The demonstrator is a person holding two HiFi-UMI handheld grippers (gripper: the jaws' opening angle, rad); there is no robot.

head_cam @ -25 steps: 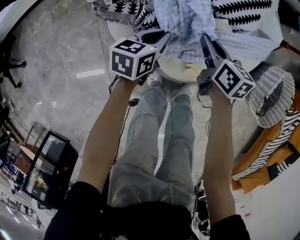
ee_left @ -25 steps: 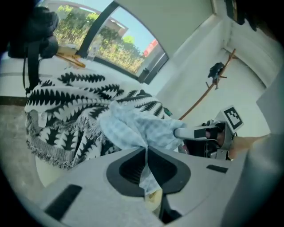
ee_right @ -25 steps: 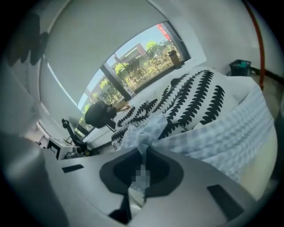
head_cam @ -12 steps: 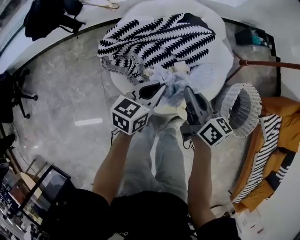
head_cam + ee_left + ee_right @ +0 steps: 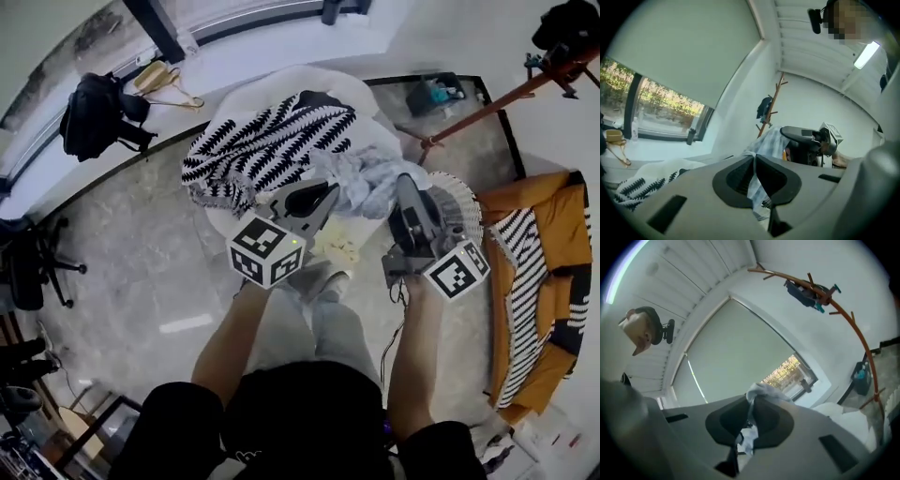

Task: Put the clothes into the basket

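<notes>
A pale blue checked shirt (image 5: 367, 180) hangs bunched between my two grippers, raised over the round white table (image 5: 380, 117). My left gripper (image 5: 330, 193) is shut on one edge of it; the cloth (image 5: 768, 146) runs through the closed jaws (image 5: 754, 161). My right gripper (image 5: 405, 181) is shut on the other edge, and a tuft of the shirt (image 5: 761, 392) sticks out past its jaws (image 5: 751, 411). A black-and-white patterned garment (image 5: 267, 142) lies spread on the table. The white woven basket (image 5: 461, 199) stands at the table's right, partly hidden by the right gripper.
A brown coat stand (image 5: 483, 105) rises behind the basket. Orange and striped clothes (image 5: 536, 281) lie at the right. A black bag (image 5: 94, 117) and hangers (image 5: 164, 80) sit by the window ledge at the far left, and an office chair (image 5: 33, 272) at the left.
Both grippers have risen together with the blue shirt, lifting it off the table. The table and basket now appear farther below them.
</notes>
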